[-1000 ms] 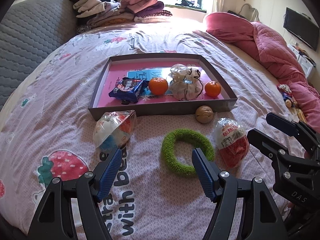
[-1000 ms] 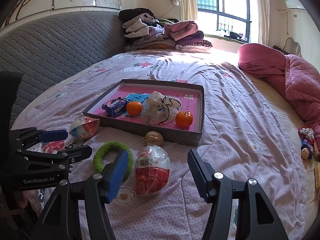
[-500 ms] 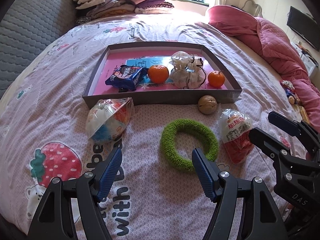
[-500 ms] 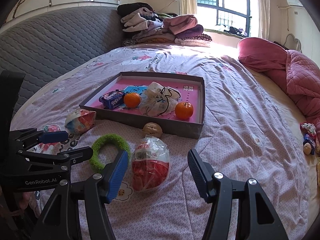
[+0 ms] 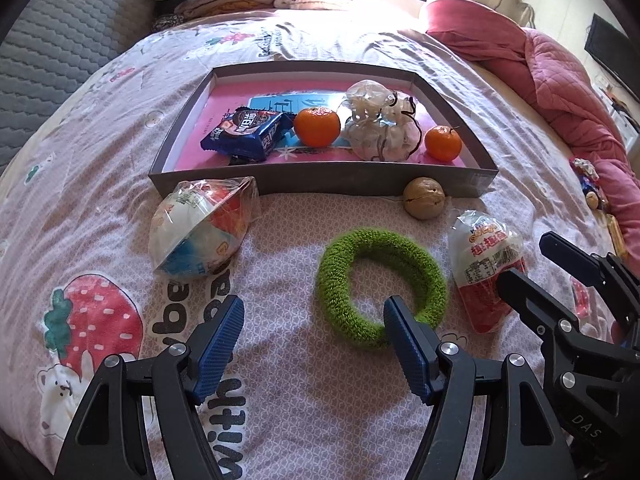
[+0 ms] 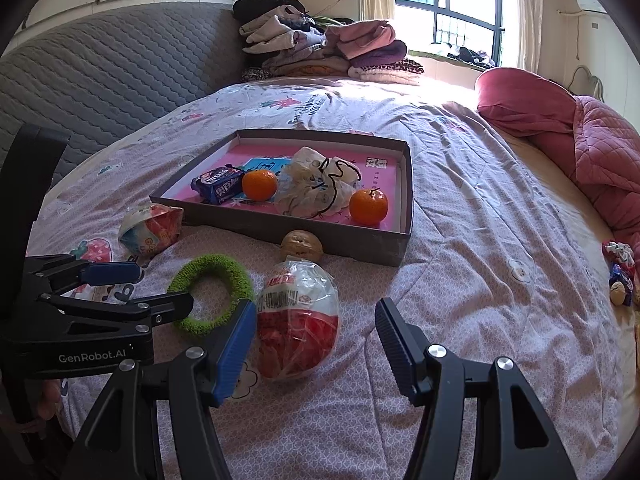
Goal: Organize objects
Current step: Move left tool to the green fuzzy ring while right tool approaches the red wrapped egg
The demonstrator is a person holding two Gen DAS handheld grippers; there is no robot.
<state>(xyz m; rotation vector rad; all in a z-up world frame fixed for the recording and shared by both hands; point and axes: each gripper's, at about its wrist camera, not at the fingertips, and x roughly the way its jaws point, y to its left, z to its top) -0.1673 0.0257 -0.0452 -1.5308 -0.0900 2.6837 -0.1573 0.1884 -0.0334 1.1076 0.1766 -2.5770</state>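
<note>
Both claws are hanging wide open over the bedspread (image 5: 304, 400) and gripping nothing. We are holding our left claw (image 5: 312, 320) low over the green fuzzy ring (image 5: 380, 280), its right finger (image 5: 404, 344) lying over the ring's near rim and its left finger out over bare cloth; whether the finger is touching the ring, we cannot tell. Ahead and to the left of this claw a wrapped white and red ball (image 5: 200, 232) is sitting against the grey tray (image 5: 320, 186). Our right claw (image 6: 316, 336) is straddling the red wrapped egg (image 6: 298, 320), which is lying between and just ahead of its fingers. Beyond the egg a walnut (image 6: 301, 245) is resting against the tray's near wall. Inside the tray, farther ahead, we are seeing a blue cookie pack (image 5: 244, 134), two oranges (image 5: 317, 126) and a crumpled clear bag (image 5: 380, 128).
</note>
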